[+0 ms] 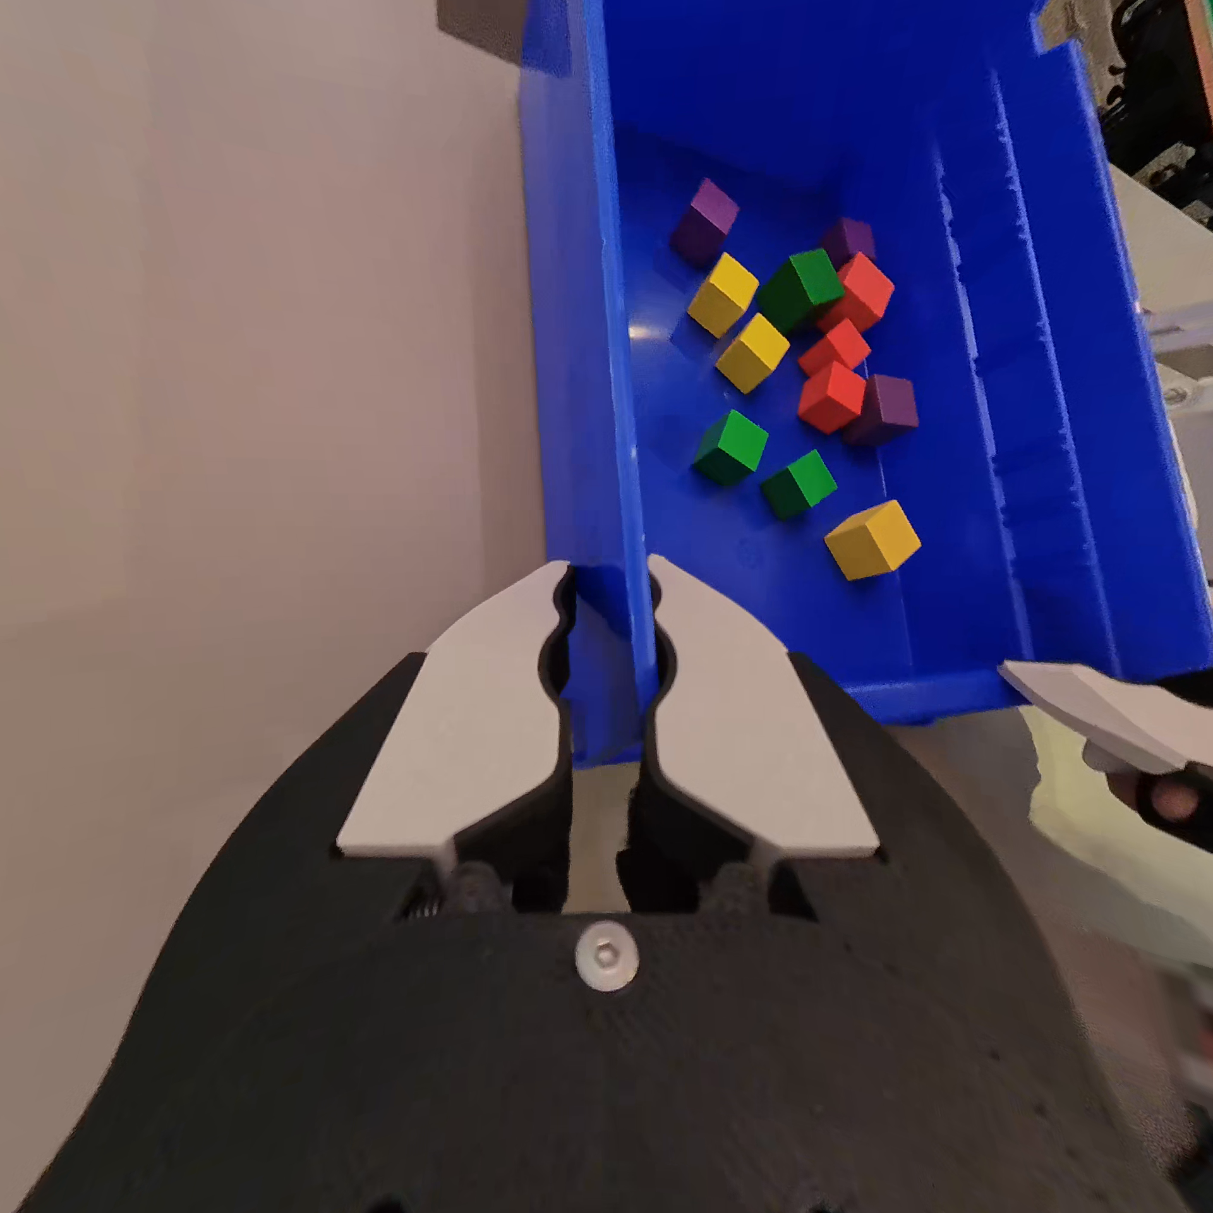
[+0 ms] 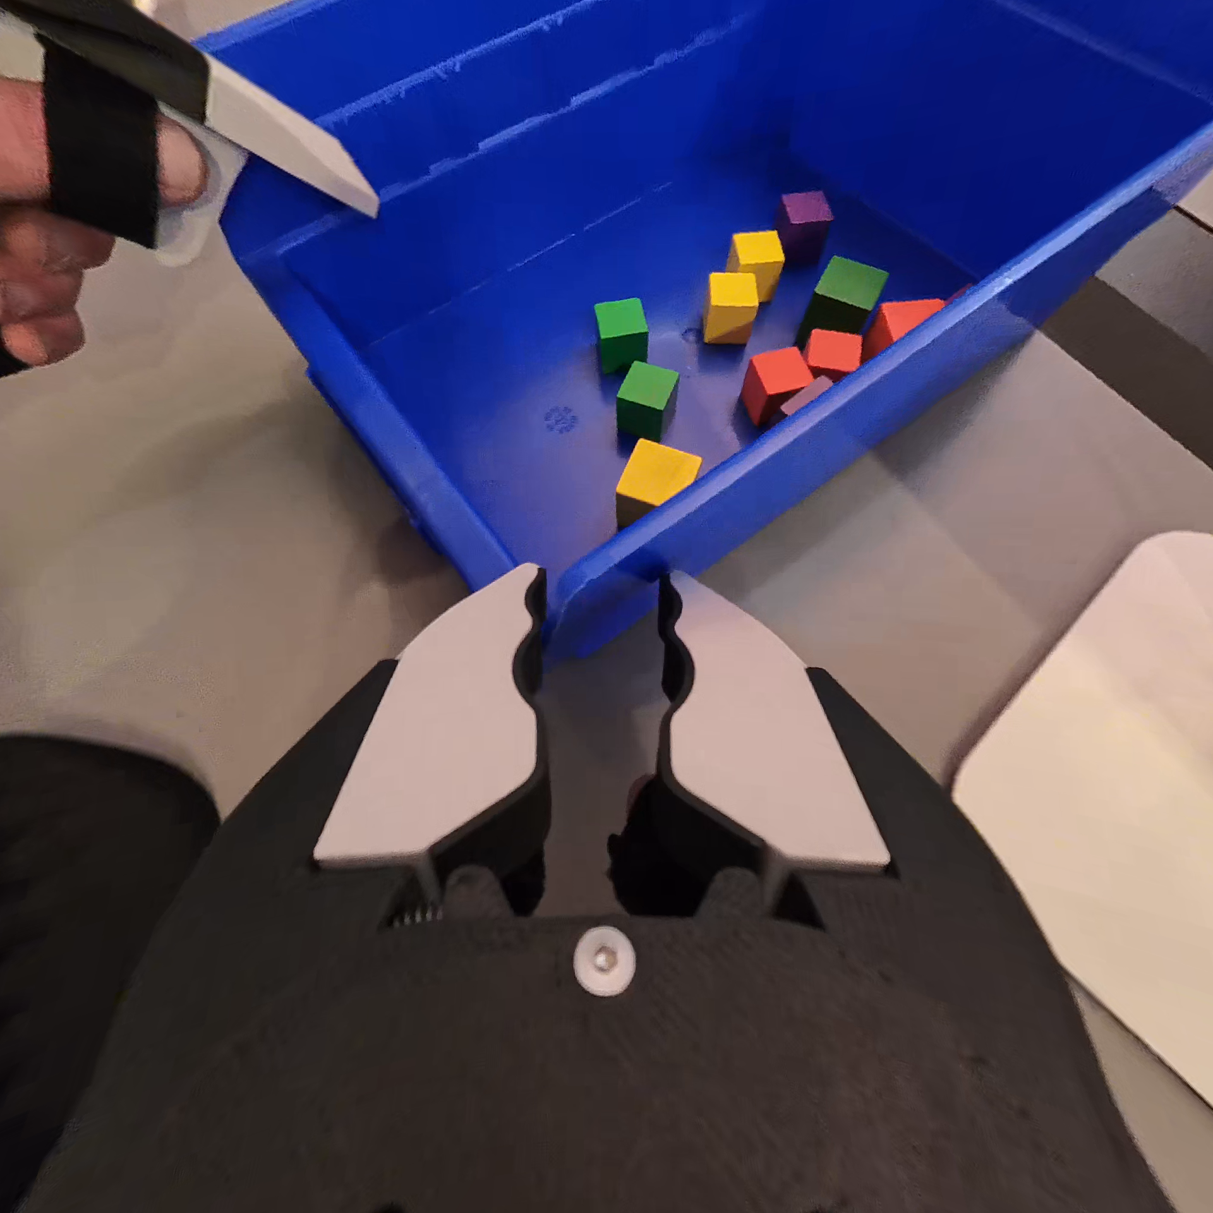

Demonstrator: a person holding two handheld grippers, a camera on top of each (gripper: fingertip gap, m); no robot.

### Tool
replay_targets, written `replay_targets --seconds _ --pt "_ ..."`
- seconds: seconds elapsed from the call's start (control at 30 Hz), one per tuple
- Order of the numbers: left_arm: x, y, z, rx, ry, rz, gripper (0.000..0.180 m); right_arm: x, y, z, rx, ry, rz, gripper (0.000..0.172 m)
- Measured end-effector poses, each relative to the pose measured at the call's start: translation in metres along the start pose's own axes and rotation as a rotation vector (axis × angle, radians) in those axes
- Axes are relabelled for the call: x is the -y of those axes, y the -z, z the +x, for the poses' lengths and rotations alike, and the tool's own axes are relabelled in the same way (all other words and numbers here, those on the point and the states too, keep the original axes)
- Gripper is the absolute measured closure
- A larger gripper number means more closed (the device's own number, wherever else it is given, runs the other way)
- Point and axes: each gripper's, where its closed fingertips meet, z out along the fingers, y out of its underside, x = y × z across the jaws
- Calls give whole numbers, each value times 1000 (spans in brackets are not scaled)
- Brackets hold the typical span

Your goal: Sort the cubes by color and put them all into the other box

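Observation:
A blue box (image 1: 1050,328) holds several loose cubes: yellow (image 1: 873,539), green (image 1: 730,446), red (image 1: 830,396) and purple (image 1: 705,220). My left gripper (image 1: 610,568) is shut on the box's long side wall near its end, with one finger inside the box and one outside. My right gripper (image 2: 600,577) is shut on the box's (image 2: 853,420) near corner, and both pads touch the wall. A yellow cube (image 2: 653,476) lies just behind that corner. One finger (image 2: 295,144) of the left gripper shows at the box's far rim. A right-gripper finger (image 1: 1083,715) shows at the lower right.
The box rests over a grey table (image 2: 164,525). A white flat object (image 2: 1103,755) lies to the right of my right gripper. A person's hand (image 2: 39,262) holds the left gripper. Dark clutter (image 1: 1155,98) stands behind the box.

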Motion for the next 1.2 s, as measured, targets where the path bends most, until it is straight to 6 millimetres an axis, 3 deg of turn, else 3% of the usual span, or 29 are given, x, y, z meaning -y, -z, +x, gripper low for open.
replay_targets --seconds 0.13,0.27,0.4,0.5,0.6,0.67,0.8,0.87,1.0,1.2 --pt "28 -14 -23 -3 -22 3 166 16 -21 -3 12 -42 -18 136" --pt "41 -23 -36 -7 -20 3 164 25 -34 -7 27 -42 -17 133" --pt "52 0 -33 -23 -12 110 160 28 -24 0 48 -66 10 123" --pt "62 24 -14 27 -142 193 144 30 0 7 39 -76 69 124" --pt "61 22 9 59 -291 132 132 24 22 7 44 -75 84 127" --pt "64 18 25 69 -384 105 150 18 35 3 53 -74 97 129" --pt "76 29 48 113 -458 140 148 4 53 4 32 -64 123 133" --pt "74 26 67 56 -465 123 153 -7 48 10 22 -81 89 132" --pt "65 0 68 35 -476 14 156 -5 19 17 30 -71 63 137" --pt "62 -15 30 107 -425 -24 157 8 -15 -2 59 -25 45 146"
